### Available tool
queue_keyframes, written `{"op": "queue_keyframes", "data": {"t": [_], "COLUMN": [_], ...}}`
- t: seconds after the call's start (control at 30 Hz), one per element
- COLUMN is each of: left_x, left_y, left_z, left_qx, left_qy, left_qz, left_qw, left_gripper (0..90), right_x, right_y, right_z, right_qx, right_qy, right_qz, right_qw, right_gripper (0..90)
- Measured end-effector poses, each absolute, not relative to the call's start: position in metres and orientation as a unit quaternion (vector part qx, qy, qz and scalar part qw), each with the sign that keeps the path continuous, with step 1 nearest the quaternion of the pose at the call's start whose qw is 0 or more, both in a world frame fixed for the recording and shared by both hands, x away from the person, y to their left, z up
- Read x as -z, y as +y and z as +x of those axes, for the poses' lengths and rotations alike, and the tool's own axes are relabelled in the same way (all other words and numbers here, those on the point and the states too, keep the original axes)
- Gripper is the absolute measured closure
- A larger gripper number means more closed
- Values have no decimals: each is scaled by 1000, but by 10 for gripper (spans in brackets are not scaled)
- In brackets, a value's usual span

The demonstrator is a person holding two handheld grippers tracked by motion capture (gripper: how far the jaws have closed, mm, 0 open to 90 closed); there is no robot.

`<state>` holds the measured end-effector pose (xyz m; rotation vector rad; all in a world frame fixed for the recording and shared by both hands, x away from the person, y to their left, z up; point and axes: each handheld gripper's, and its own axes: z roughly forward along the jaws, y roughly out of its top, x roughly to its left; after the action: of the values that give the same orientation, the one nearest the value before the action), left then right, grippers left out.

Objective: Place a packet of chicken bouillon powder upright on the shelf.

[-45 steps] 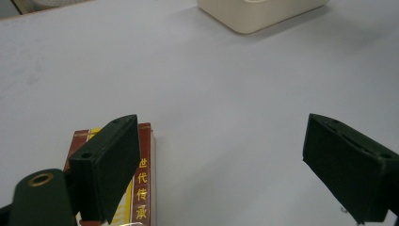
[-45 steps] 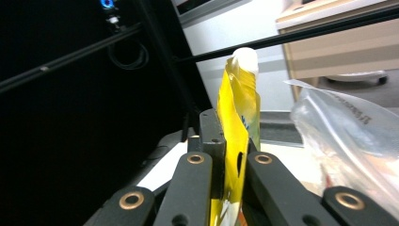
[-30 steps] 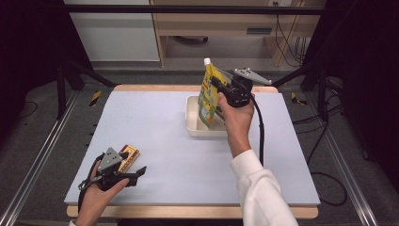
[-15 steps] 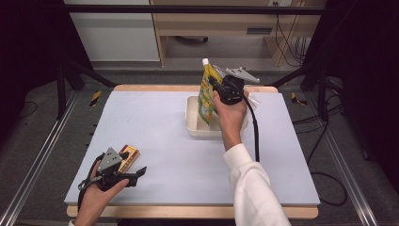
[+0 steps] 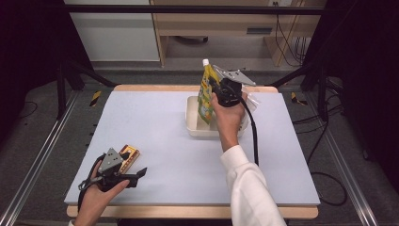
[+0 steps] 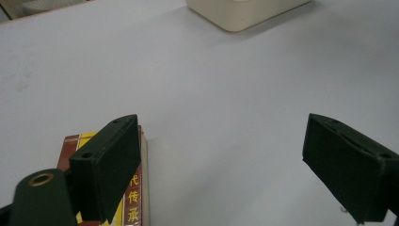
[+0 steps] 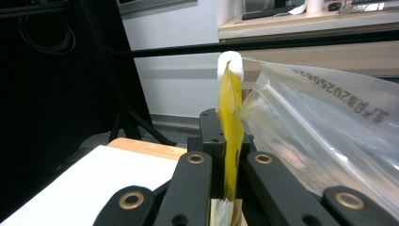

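Jaws of the right gripper [image 5: 212,84] are seen pinched flat on a yellow spouted pouch [image 5: 205,94], which is held upright over a cream tub [image 5: 194,126] at the far side of the tabletop [image 5: 155,127]. In the right gripper view the pouch [image 7: 230,127] is caught edge-on just below its white cap [image 7: 230,63], with a clear plastic bag [image 7: 320,122] pressed close beside it. The pouch is judged soft and probably sloshy: its film walls would give under pressure, its body would swing below a high grip, and the glossy skin could slip. The stiffer seam beneath the spout, where it is now taken, is judged the soundest hold; a squeeze on the belly could force contents toward the cap. Whether its base touches the tub floor cannot be told. At the near left corner, the left gripper [image 5: 123,175] is rested low with its jaws spread wide and nothing between them, one jaw lying over a small red-and-yellow packet [image 6: 134,197].
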<state>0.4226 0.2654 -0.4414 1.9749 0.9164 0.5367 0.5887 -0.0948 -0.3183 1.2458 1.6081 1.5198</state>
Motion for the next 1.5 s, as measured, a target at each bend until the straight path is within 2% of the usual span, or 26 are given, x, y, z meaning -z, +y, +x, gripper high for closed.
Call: {"op": "queue_keyframes", "data": {"t": [1.13,1.5], "left_x": [443,445], "left_y": [261,260], "left_z": [423,423], "left_qx": [-216,-214], "left_qy": [355,354], "left_qz": [805,806], "left_qw": [424,423], "left_gripper": [117,117], "right_x": [344,349], "right_y": [-93,-84], "right_z": [597,598], "right_qx": [-574,-578], "right_qy": [607,604], "right_qz": [450,420], "right_qw": [316,353], "right_gripper": [900,900]}}
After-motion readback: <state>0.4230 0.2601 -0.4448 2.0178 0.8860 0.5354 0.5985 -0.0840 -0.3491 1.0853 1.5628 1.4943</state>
